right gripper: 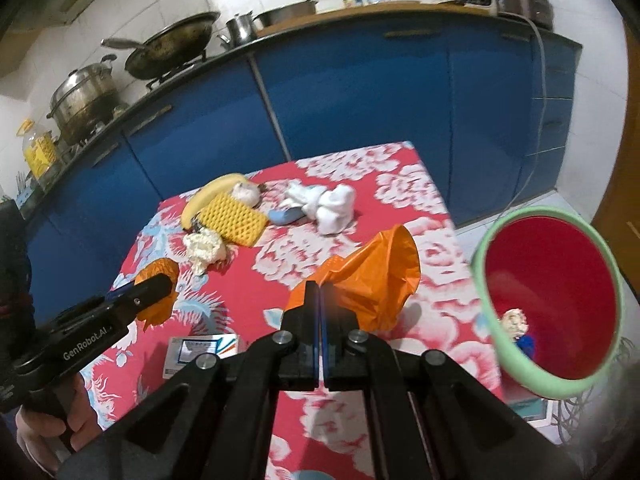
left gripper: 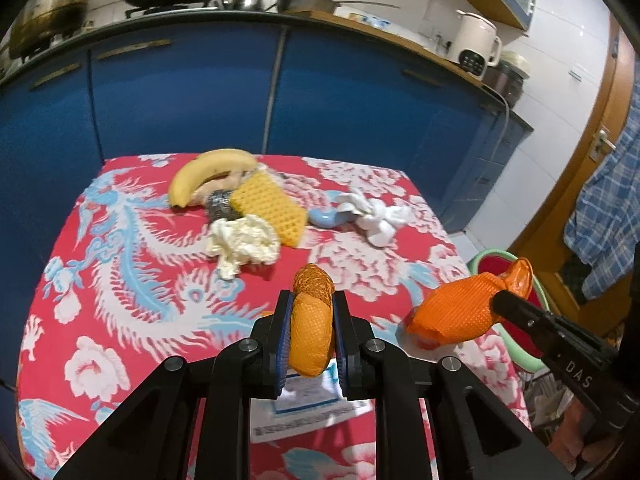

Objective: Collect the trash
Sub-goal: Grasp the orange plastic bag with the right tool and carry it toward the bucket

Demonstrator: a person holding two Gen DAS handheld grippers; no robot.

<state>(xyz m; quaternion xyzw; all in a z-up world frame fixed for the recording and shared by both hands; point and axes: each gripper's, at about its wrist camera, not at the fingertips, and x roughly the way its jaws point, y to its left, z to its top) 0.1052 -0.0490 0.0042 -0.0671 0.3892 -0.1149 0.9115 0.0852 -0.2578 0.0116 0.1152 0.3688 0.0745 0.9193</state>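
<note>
Left gripper (left gripper: 311,322) — clamps orange net (left gripper: 311,332) | right view only — bin (right gripper: 486,280)

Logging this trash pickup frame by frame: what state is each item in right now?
Left hand-held gripper: shut on an orange mesh wrapper, lifted.
Right hand-held gripper: shut on an orange plastic bag, hanging open.
Red bin with green rim: open beside the table, some trash inside.
Crumpled white tissue: lying on the cloth.
Yellow banana: unpeeled, on the cloth.
Yellow foam net: lying flat.
</note>
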